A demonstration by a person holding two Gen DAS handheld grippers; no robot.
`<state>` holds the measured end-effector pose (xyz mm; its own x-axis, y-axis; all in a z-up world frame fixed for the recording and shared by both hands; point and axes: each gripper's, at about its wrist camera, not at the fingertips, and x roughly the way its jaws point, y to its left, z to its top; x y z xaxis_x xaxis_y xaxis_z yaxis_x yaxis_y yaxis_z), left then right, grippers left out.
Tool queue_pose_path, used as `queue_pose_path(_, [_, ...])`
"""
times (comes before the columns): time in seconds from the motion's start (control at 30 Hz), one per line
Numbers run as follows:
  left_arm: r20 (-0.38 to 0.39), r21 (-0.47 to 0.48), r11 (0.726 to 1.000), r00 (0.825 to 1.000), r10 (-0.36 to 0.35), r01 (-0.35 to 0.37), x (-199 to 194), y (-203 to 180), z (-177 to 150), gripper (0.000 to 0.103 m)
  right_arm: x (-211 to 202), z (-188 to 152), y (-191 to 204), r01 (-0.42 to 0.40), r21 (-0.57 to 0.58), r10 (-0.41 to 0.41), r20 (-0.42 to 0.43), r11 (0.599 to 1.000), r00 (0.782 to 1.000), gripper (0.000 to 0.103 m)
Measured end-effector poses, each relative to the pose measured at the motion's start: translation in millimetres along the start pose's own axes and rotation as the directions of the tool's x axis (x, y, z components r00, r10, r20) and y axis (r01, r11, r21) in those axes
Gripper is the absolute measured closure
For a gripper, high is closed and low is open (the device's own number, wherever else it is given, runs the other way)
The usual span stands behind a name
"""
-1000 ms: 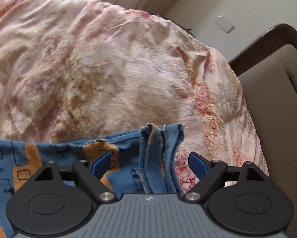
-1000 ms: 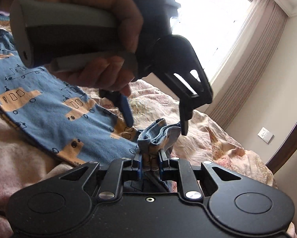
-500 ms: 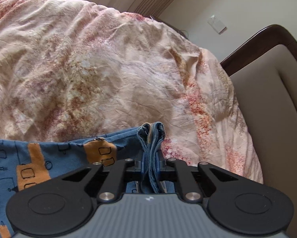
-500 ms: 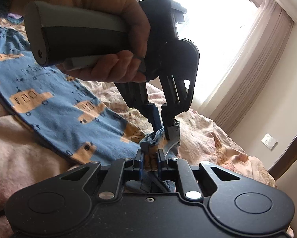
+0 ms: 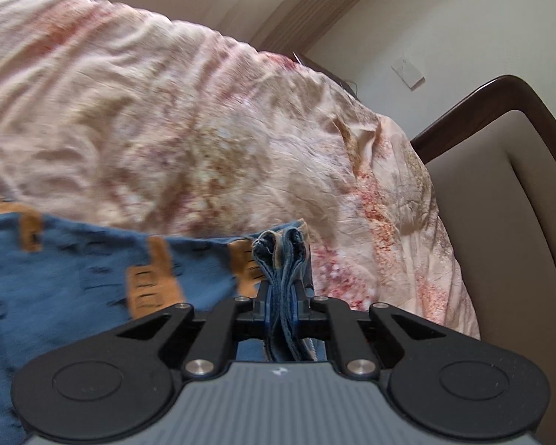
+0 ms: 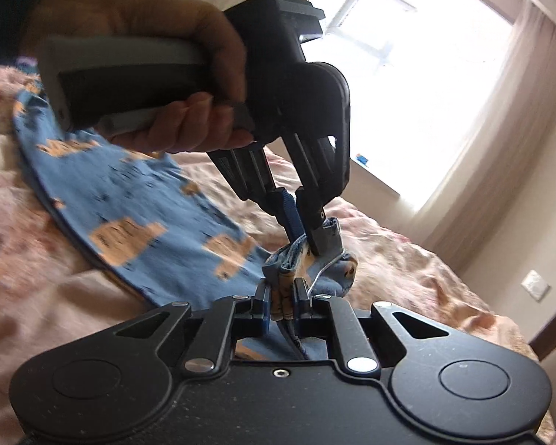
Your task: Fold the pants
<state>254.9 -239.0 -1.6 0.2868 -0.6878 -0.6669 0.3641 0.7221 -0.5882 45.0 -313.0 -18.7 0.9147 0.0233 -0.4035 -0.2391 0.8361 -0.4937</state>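
pants (image 5: 92, 282) hem bunched between both grippers' clamped jaws.

Home bedroom, floral quilt (image 5: 189, 118), padded headboard (image 5: 508, 200), curtained window (image 6: 408, 74)

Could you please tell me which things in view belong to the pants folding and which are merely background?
Job:
- blue pants
- left gripper, shut on them
- right gripper, shut on them

Background:
- floral bedspread
- headboard
- window
- wall socket

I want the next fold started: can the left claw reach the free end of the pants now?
Probably not: the left claw is shut on the pants hem, as is the right claw; one must let go first.
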Motion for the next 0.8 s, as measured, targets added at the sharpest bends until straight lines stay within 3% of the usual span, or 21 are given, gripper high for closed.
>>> queue_pose_path(0.23, [0.067,0.003,0.999,0.997,0.049,-0.049,-33,36,-21,0.093,-3,16,23,-0.112,-0.010,0.112,0.013,0.994,0.994,0.091])
queue_pose_path(0.43, [0.068,-0.016,0.994,0.992,0.108,-0.107,-26,63,-34,0.093,19,19,46,-0.216,-0.023,0.215,-0.021,0.976,0.976,0.091])
queue_pose_path(0.8, [0.087,0.007,0.993,0.989,0.120,-0.121,-22,68,-45,0.093,29,15,51,-0.236,-0.025,0.234,-0.056,0.971,0.971,0.091])
